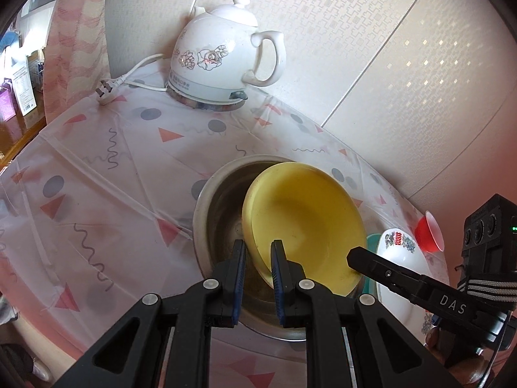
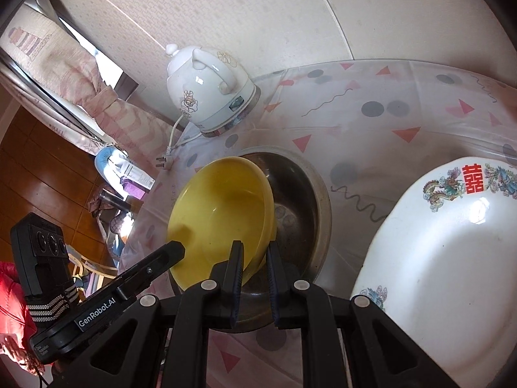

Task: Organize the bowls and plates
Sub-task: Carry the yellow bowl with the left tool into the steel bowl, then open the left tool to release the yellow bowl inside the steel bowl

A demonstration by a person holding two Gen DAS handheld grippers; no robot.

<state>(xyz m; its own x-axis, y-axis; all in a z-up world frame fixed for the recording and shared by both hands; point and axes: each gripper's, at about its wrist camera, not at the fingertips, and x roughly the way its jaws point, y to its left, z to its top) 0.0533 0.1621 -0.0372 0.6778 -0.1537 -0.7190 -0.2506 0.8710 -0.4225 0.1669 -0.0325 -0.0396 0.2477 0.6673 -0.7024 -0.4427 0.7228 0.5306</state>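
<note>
Left wrist view: both tools, left tool point(image 1: 258, 255) and right tool point(image 2: 255, 257), pinch yellow bowl point(image 1: 307, 220)'s rim.

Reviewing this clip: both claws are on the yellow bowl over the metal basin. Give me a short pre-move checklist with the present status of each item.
1. Left claw clamped on the yellow bowl rim: ok.
2. Right claw clamped on the opposite rim: ok.
3. Bowl level: not ok, it is tilted.
4. Metal basin empty enough to take the bowl: ok, only its bare bottom shows.
5. Bowl clear of the white decorated plate: ok in the right wrist view.
6. Bowl touching the basin: cannot tell.
</note>
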